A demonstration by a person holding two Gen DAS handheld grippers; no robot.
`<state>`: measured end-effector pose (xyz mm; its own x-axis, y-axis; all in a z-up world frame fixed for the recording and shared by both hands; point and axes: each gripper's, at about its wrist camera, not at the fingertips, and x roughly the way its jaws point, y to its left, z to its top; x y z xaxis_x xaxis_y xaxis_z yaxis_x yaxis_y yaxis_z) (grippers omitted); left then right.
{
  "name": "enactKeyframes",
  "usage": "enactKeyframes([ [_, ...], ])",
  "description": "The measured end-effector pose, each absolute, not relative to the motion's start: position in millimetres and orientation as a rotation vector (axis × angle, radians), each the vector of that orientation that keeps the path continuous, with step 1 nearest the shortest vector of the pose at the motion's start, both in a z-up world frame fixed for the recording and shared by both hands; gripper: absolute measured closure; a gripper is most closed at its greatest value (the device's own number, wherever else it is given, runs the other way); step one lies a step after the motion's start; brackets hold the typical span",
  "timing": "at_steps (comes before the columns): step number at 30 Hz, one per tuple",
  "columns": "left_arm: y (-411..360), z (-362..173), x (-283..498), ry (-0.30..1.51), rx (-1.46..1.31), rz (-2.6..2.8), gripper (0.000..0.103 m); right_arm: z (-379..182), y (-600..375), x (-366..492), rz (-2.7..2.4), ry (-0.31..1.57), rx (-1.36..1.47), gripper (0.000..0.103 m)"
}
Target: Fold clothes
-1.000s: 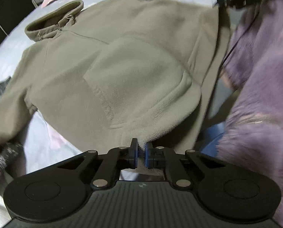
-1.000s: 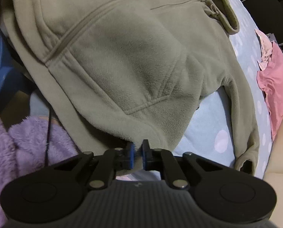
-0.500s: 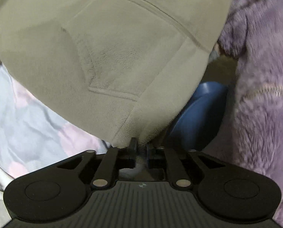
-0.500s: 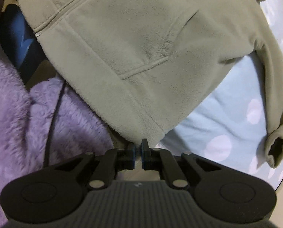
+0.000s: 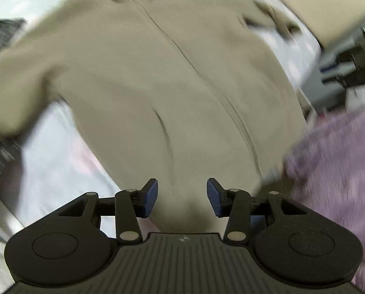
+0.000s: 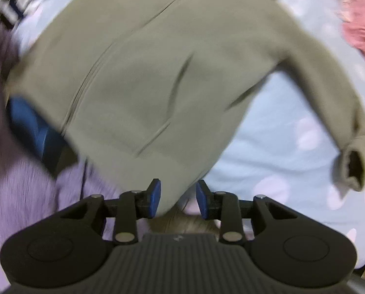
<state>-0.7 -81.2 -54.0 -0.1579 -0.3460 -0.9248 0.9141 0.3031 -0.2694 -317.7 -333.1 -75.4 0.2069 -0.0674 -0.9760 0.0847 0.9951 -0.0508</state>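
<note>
A beige-olive fleece zip jacket point(image 5: 158, 85) lies spread front-up on a pale spotted bed sheet point(image 5: 55, 152), collar at the far side, zipper running down its middle. My left gripper point(image 5: 182, 197) is open over the jacket's bottom hem, fabric between the blue pads but not pinched. In the right wrist view the jacket point(image 6: 145, 78) fills the middle, with one sleeve reaching right to its cuff point(image 6: 353, 164). My right gripper point(image 6: 178, 199) is open at the hem corner. Both views are motion-blurred.
A purple fluffy garment point(image 5: 334, 166) is at the right of the left wrist view and at the left of the right wrist view point(image 6: 18, 188). A pink garment point(image 6: 361, 24) lies far right. Dark cloth point(image 5: 3, 34) lies far left. Something blue point(image 6: 33, 127) shows beside the jacket.
Both grippers were shut on the jacket's bottom hem and lifted it; now both have opened and let go. The jacket lies spread out, and the views swung toward its collar.
</note>
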Motion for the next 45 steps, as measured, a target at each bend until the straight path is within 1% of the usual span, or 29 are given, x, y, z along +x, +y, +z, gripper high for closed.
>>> enactKeyframes([
  [6,-113.4,-36.8,57.4,1.118,0.499,-1.083,0.061,-56.6,-374.5,-277.3,-0.345,1.21,0.062,0.068],
  [14,-168.1,-36.5,126.1,1.028,0.355,-0.963,0.061,-44.1,-442.0,-208.2,-0.607,1.01,0.172,0.067],
  [16,-184.3,-34.0,141.2,0.977,0.345,-0.945,0.061,-47.6,-460.5,-183.3,-0.644,0.947,0.224,0.067],
  [22,-243.4,-42.8,180.1,0.917,0.323,-0.918,0.06,-61.4,-509.2,-98.5,-0.682,0.804,0.357,0.066],
  [23,-253.7,-45.6,186.4,0.904,0.328,-0.919,0.058,-64.5,-515.2,-83.6,-0.671,0.788,0.372,0.065],
  [24,-263.5,-50.0,192.7,0.889,0.344,-0.911,0.055,-67.7,-519.6,-69.6,-0.66,0.775,0.382,0.063],
  [25,-273.4,-54.5,199.0,0.875,0.359,-0.904,0.053,-71.9,-524.0,-54.7,-0.649,0.766,0.387,0.058],
  [26,-283.3,-58.9,205.3,0.86,0.375,-0.897,0.051,-77.0,-528.3,-41.7,-0.638,0.763,0.388,0.058],
  [33,-345.5,-97.7,245.6,0.81,0.452,-0.878,0.051,-121.1,-556.5,30.8,-0.605,0.798,0.364,0.056],
  [40,-397.2,-120.6,253.1,0.683,0.591,-0.861,0.051,-157.1,-578.8,62.3,-0.605,0.801,0.378,0.056],
  [41,-403.7,-123.2,254.7,0.671,0.611,-0.856,0.051,-160.8,-581.3,66.4,-0.606,0.801,0.378,0.057],
  [43,-415.0,-128.7,256.6,0.655,0.648,-0.846,0.055,-167.1,-584.5,73.9,-0.606,0.798,0.375,0.057],
  [44,-418.2,-130.8,256.6,0.652,0.657,-0.847,0.059,-169.5,-585.1,77.1,-0.605,0.793,0.371,0.057],
  [45,-421.3,-132.9,256.6,0.649,0.666,-0.847,0.07,-171.1,-585.1,80.1,-0.601,0.785,0.368,0.057],
])
